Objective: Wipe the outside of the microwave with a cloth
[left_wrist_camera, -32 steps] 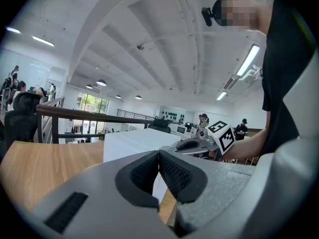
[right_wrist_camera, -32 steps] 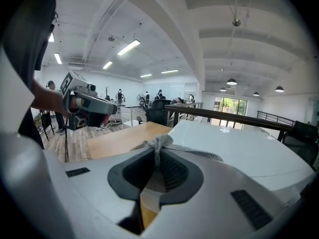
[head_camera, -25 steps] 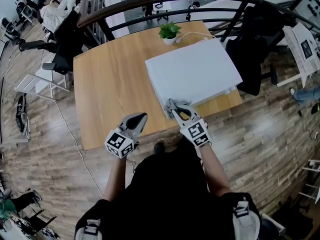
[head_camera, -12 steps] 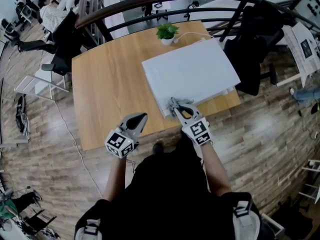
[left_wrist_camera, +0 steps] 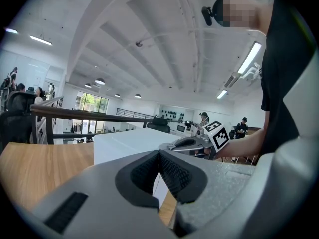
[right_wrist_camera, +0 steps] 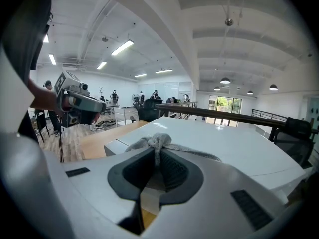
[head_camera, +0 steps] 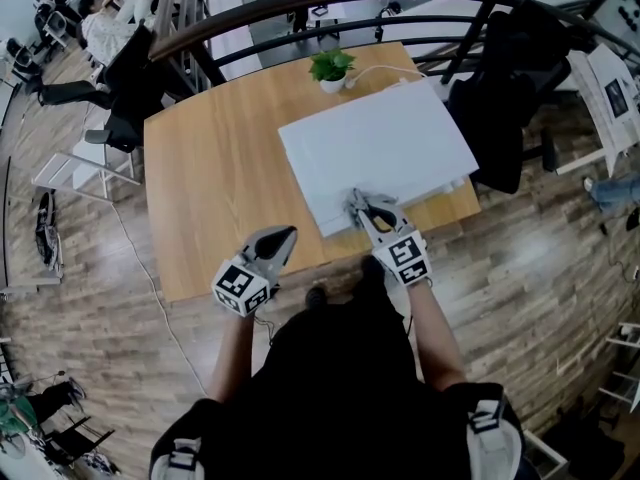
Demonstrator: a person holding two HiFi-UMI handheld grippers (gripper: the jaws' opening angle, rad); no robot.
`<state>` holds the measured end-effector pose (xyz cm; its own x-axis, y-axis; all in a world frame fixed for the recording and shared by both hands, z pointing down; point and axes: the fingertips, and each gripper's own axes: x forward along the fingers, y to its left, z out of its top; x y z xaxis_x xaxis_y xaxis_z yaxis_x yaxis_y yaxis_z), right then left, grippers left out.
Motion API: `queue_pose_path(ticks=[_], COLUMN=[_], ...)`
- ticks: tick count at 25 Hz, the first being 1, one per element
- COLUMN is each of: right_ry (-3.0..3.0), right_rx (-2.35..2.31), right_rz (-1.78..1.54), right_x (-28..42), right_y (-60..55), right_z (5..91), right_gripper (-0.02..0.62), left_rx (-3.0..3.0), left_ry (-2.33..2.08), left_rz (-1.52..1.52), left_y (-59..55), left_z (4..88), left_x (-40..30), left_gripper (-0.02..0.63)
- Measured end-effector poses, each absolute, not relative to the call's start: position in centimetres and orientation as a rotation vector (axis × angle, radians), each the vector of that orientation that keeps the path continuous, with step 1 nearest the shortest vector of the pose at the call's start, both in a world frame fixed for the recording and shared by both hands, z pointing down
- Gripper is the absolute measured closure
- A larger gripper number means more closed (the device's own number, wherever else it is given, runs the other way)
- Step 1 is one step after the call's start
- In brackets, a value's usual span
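Note:
The white microwave (head_camera: 385,143) lies on the wooden table (head_camera: 220,168), its flat top (right_wrist_camera: 239,146) facing up. My right gripper (head_camera: 366,210) is shut on a grey cloth (right_wrist_camera: 155,142), which is pressed on the microwave's near front edge. The cloth (head_camera: 358,203) shows bunched at the jaw tips. My left gripper (head_camera: 280,238) hovers over the table's front edge, left of the microwave, with its jaws together and nothing held. In the left gripper view the microwave (left_wrist_camera: 127,143) stands just beyond the left gripper (left_wrist_camera: 159,156).
A small potted plant (head_camera: 333,66) stands at the table's far edge with a white cable beside it. A dark railing (head_camera: 300,13) curves behind the table. A black chair (head_camera: 505,78) with a dark garment stands at the right. Wood floor surrounds the table.
My right gripper and the cloth have slid a little to the right along the microwave's front edge. The left gripper has stayed still.

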<state>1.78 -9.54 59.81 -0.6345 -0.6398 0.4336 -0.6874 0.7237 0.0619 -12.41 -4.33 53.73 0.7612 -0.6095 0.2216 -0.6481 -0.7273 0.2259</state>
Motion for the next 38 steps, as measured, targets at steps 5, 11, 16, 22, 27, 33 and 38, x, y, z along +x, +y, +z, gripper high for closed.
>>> queue_pose_path(ticks=[5,11,16,22,27,33,38], right_ry=[-2.482,-2.444,-2.410,-2.393,-2.376,-2.368,-2.362], right_rx=[1.039,1.046,1.057,1.068,1.072,1.080,1.086], right_rz=[0.161,0.145,0.129,0.121,0.110,0.100,0.097], right_x=[3.5,5.5,7.6,10.3,12.7,15.3,17.1], right_y=[-10.3,-11.3,-12.3,-13.4,-14.3,-15.4,-16.2], right_z=[60.1,59.9,60.0,59.9,60.1,60.2,59.9], right_gripper=[0.566,0.565,0.566,0.566,0.566,0.566,0.566], left_rx=[2.678,2.678,2.678,2.685,2.684,2.688,2.676], left_ry=[-0.979,-0.977,-0.980,-0.986,-0.996,-1.013,-1.029], left_rz=[0.186,0.180,0.169,0.158,0.151,0.145,0.158], left_y=[-5.0,-5.8,-6.6,-7.6,-8.4,-9.0,-9.2], left_z=[53.7,53.6,53.6,53.5,53.7,53.6,53.5], left_x=[-11.2,-9.6,-8.3,-6.7,-5.3,-3.7,-3.0], left_gripper=[0.603,0.603,0.603,0.603,0.603,0.603,0.603])
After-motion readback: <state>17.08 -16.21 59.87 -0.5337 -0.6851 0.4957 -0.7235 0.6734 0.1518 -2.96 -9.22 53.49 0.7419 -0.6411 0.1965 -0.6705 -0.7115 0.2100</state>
